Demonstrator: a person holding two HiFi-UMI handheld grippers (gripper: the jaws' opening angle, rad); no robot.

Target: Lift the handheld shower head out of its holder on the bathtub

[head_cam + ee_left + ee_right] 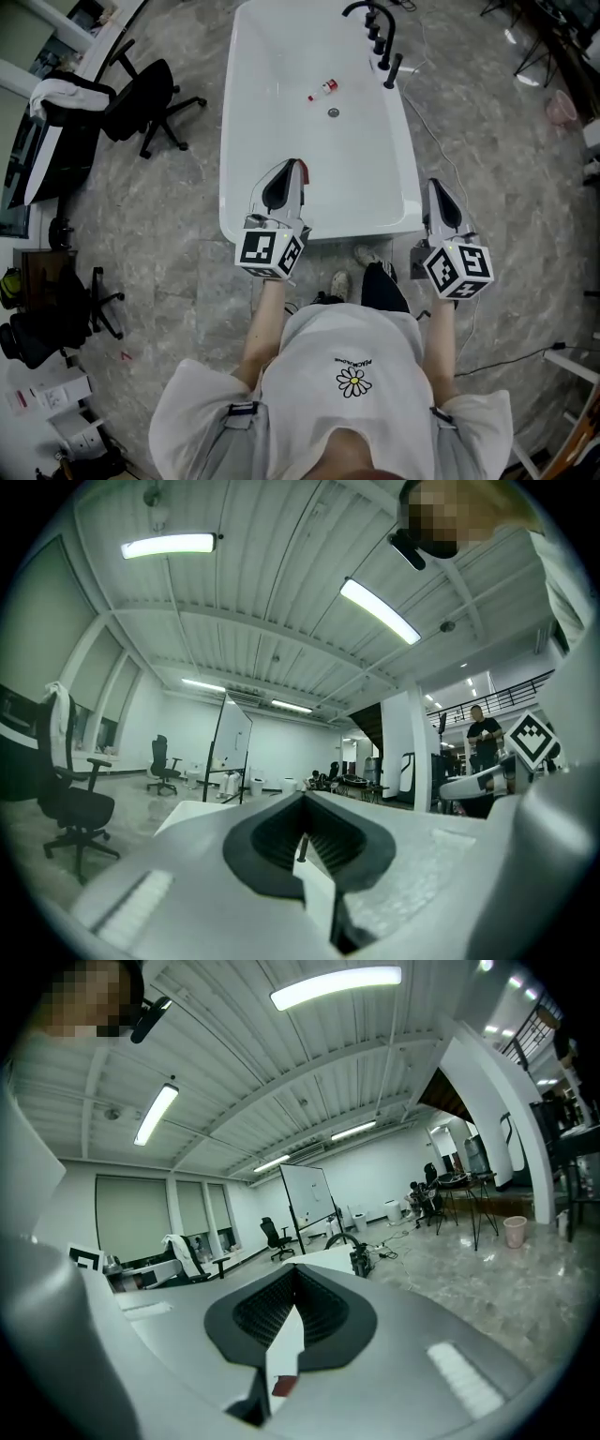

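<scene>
Bathtub [246, 141], shower head [393, 71] far from left tool [297, 165], right tool [434, 185], both pressed together

White bathtub [246, 141] runs away from the person, drain [333, 112] mid-floor, small red-and-white bottle [323, 90] lying just beyond it. Black tap set [375, 26] on the far right rim; handheld shower head [394, 69] upright in its holder at the near end of that row. Left gripper [297, 169] over the tub's near end, right gripper [434, 187] just off the near right corner above the floor - both well short of the taps, jaws together. Black office chair [141, 98] left of the tub.
</scene>
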